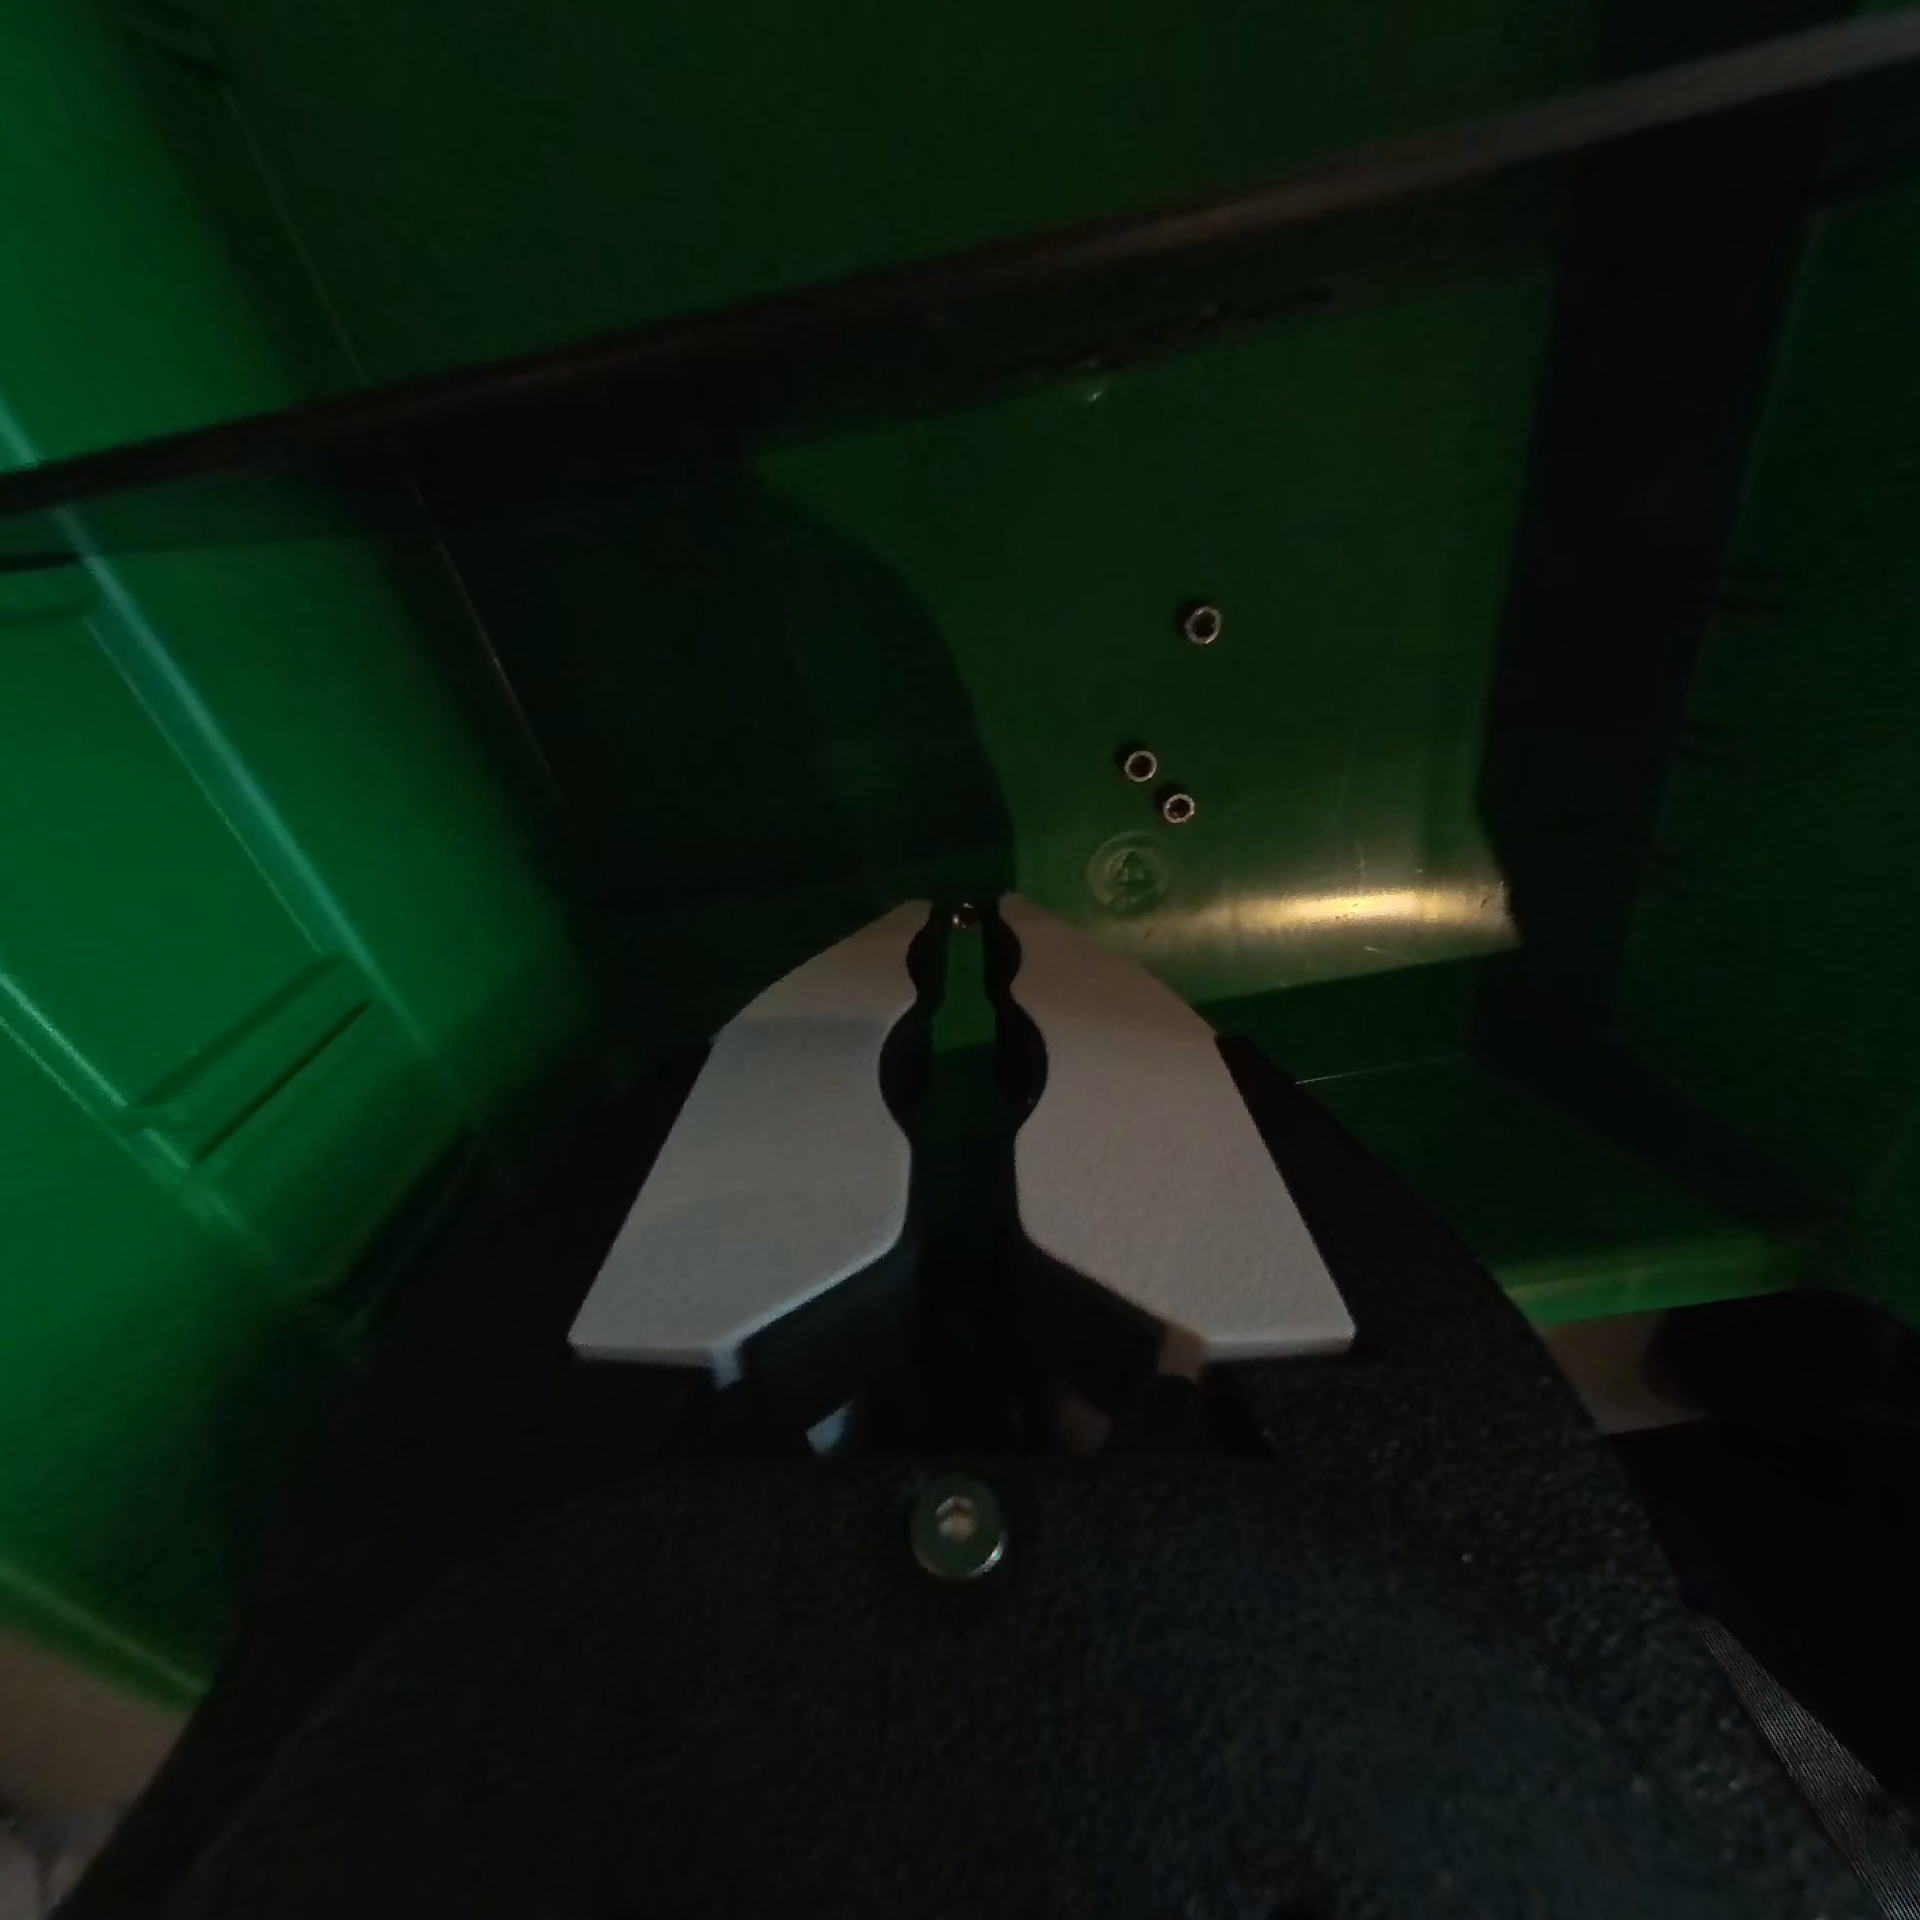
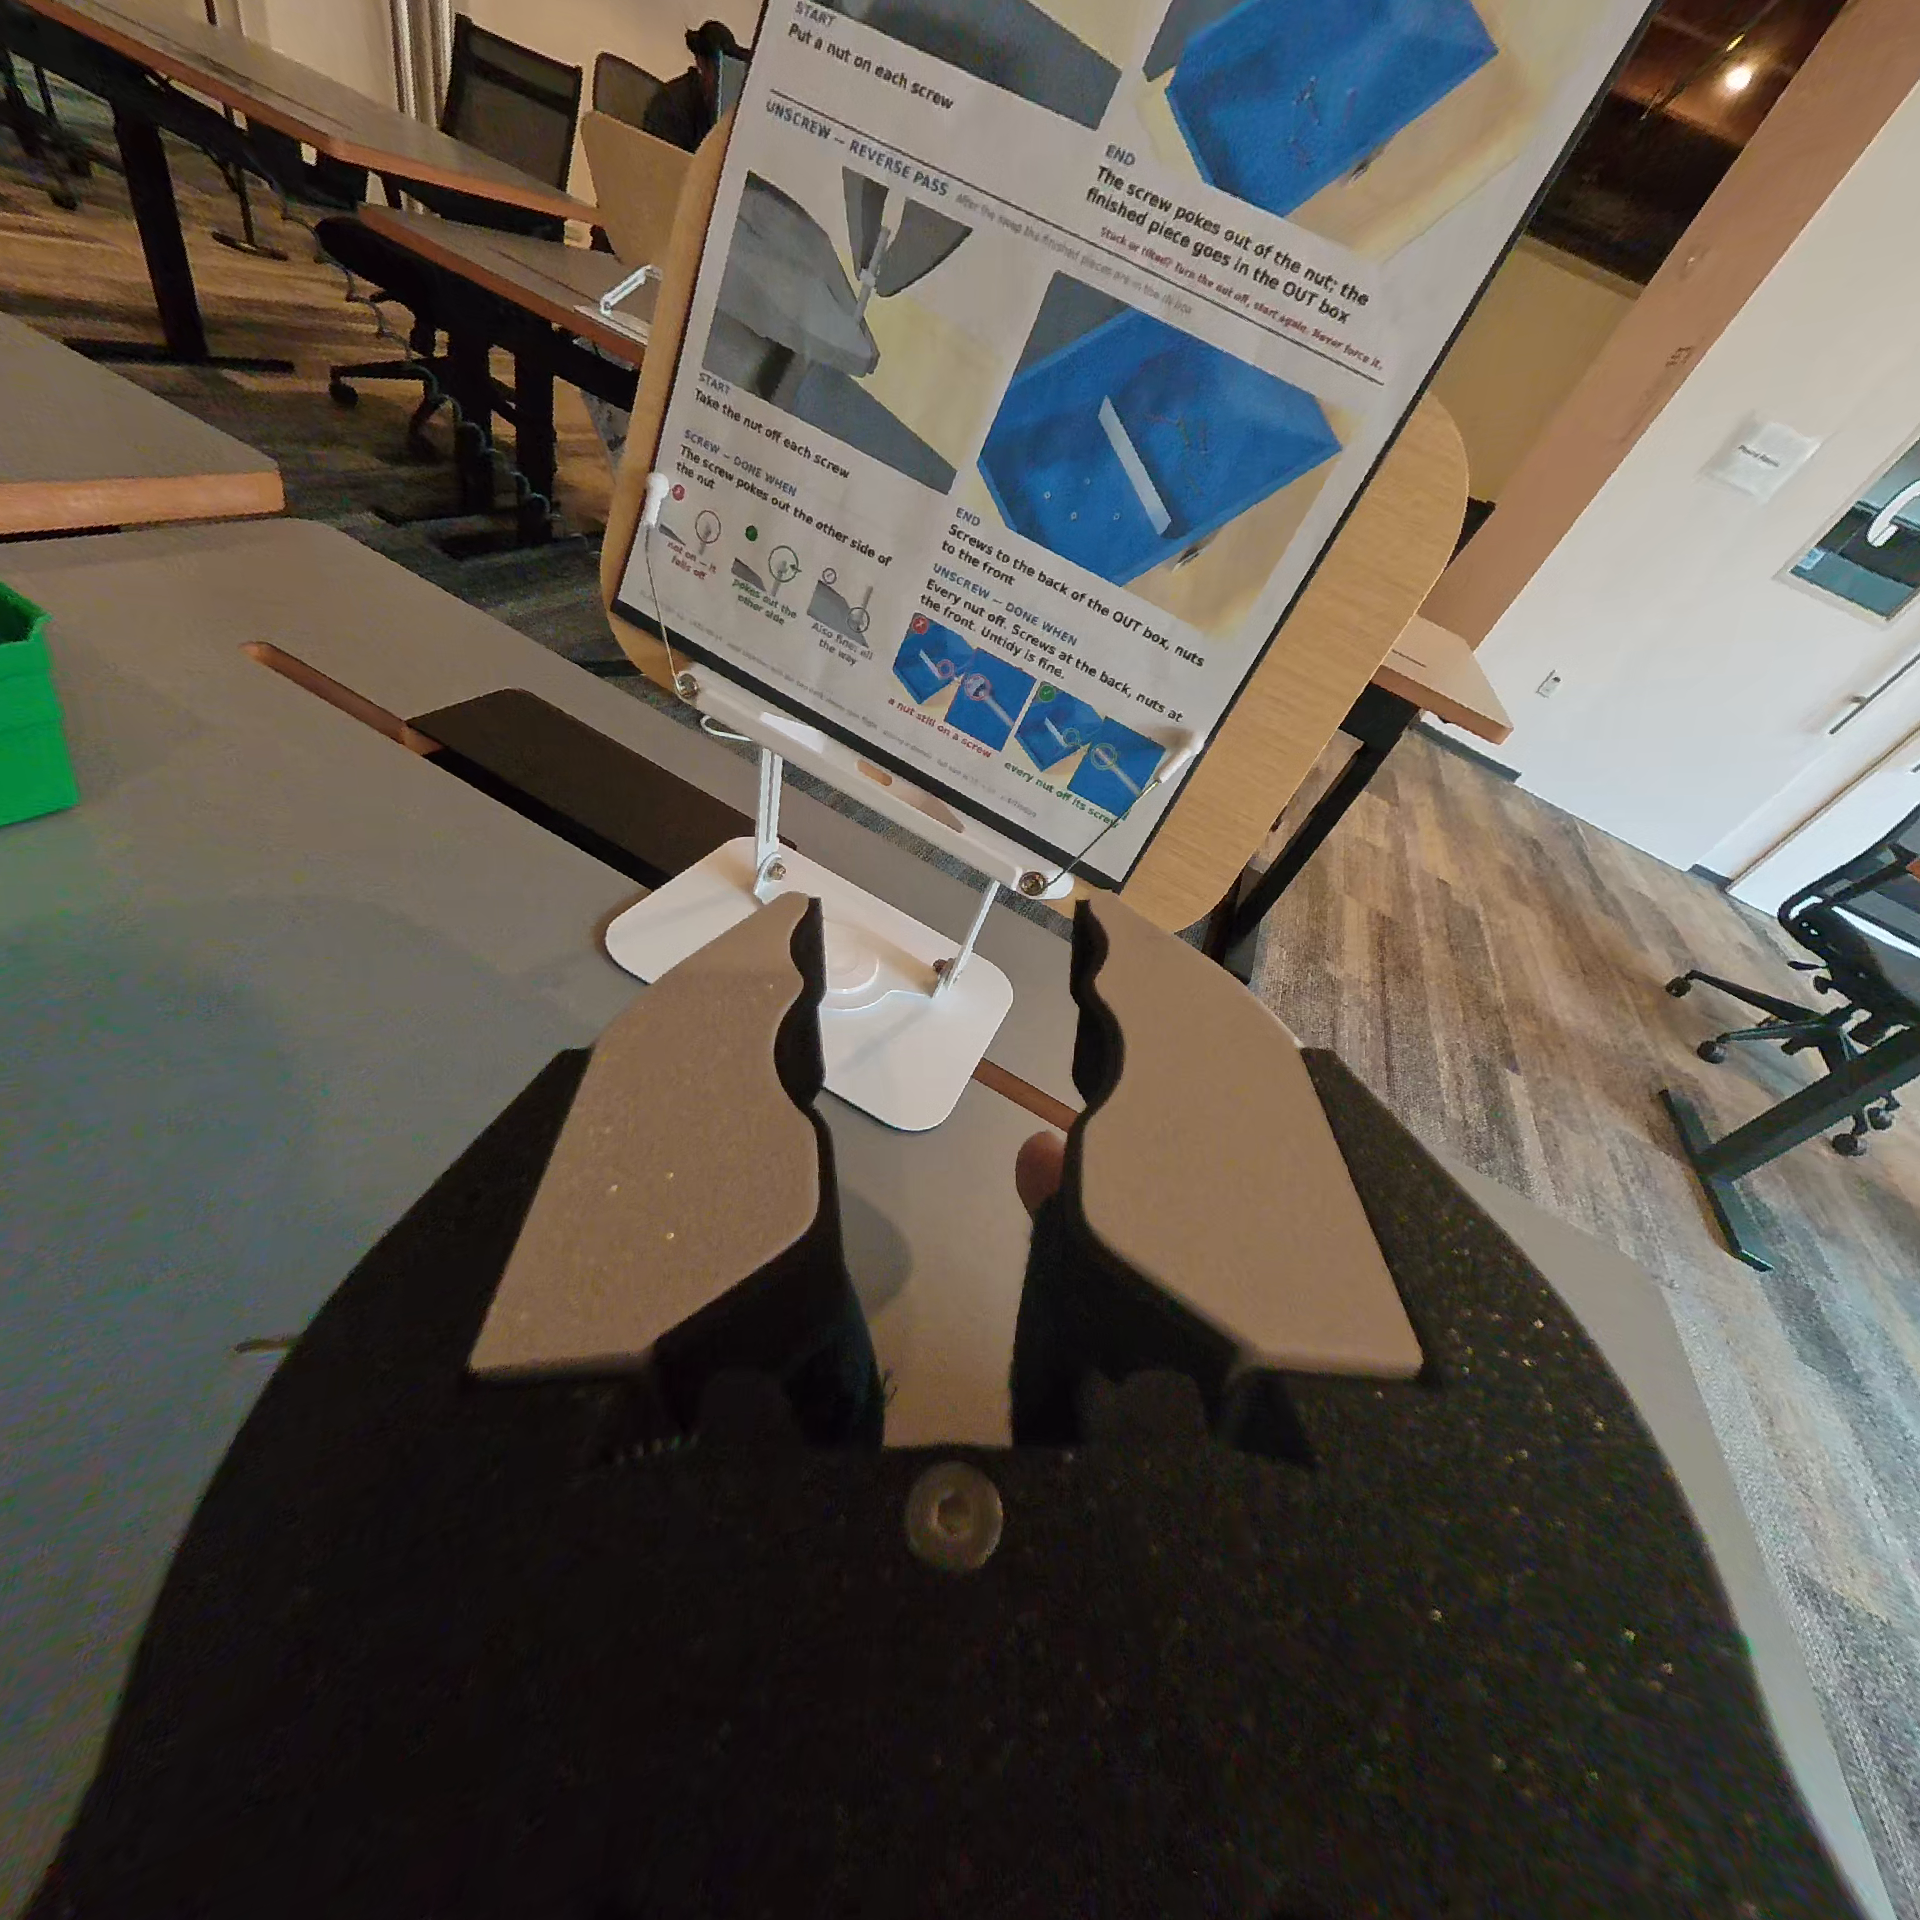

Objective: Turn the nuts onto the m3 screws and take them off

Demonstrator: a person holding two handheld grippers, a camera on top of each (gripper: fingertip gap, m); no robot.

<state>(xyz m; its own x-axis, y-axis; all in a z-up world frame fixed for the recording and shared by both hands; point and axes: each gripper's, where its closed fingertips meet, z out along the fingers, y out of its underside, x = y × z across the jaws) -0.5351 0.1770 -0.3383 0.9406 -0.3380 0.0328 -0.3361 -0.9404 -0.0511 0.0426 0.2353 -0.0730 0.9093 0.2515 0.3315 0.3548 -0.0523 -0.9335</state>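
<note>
In the left wrist view my left gripper [image 1: 966, 920] reaches down into a dark green bin [image 1: 1299, 520]. Its fingertips [image 1: 940, 935] are closed on a small metal nut [image 1: 966, 915] just above the bin floor. Three more loose nuts lie on the floor to the right: one [image 1: 1202, 624] farther off and two [image 1: 1140, 765] [image 1: 1178, 807] close together. No screw shows. In the right wrist view my right gripper [image 2: 945, 920] is open and empty, held above the grey table [image 2: 260, 987].
A dark bar [image 1: 935, 301] crosses the bin above the nuts. An instruction sheet [image 2: 1039, 416] on a white stand [image 2: 894, 1018] faces the right gripper. A corner of the green bin [image 2: 26, 717] shows at the table's left edge. Desks and chairs stand beyond. Spacing between my two grippers at the tips: around 65 centimetres.
</note>
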